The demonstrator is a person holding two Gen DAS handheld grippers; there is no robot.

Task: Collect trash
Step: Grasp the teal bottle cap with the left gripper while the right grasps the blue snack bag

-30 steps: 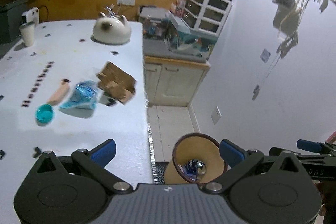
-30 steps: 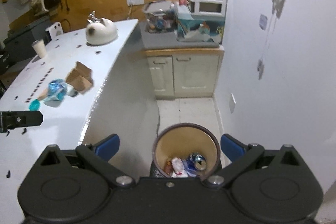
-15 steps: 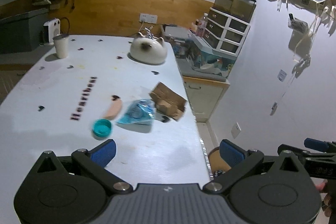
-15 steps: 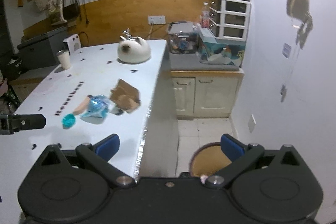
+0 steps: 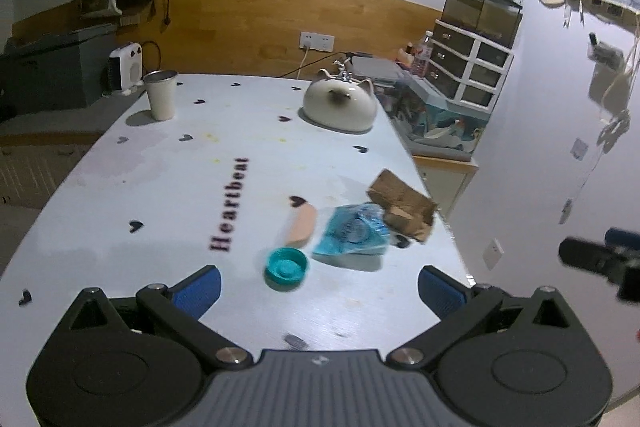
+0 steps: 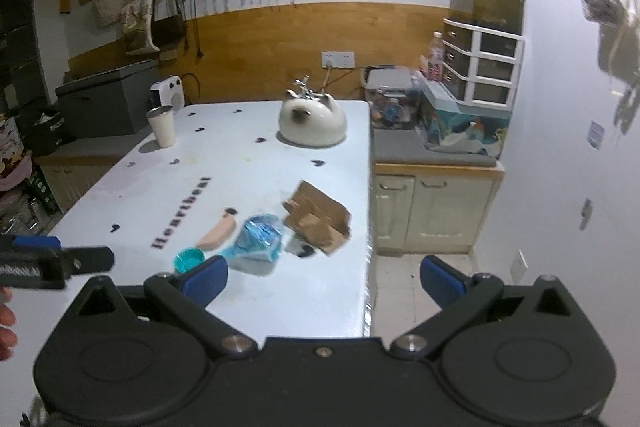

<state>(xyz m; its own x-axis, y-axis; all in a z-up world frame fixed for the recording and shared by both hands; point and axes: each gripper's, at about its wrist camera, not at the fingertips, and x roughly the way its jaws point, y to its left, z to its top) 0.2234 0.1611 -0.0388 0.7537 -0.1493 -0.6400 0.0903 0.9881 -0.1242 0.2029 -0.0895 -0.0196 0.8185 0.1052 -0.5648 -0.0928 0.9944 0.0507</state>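
Scraps of trash are lying in a loose cluster near the right edge of a white table printed with small dark hearts and the word "Heartbeat". A torn, folded piece of brown cardboard is sitting nearest the edge, its lower corner overlapping a crumpled blue plastic wrapper. Just left of the wrapper a small peach-coloured oblong piece is lying lengthwise, and a teal round cap is resting open side up, closest to the camera.

The left gripper is hovering above the table in front of this cluster, its blue-padded fingers spread wide and holding nothing. The right gripper is hanging over the table's right edge, fingers likewise wide apart and empty; its left finger is covering part of the cap in the right wrist view. Each tool is showing only as a blurred dark tip at the frame edge of the other's camera, and a sliver of fingers is poking in at the lower left of the right wrist view.

At the far end, a white cat-faced kettle and a pale cup are standing well apart; the contents of both are hidden. Beyond the table a clear storage box is sitting on a low cabinet, its jumbled contents too small to make out.
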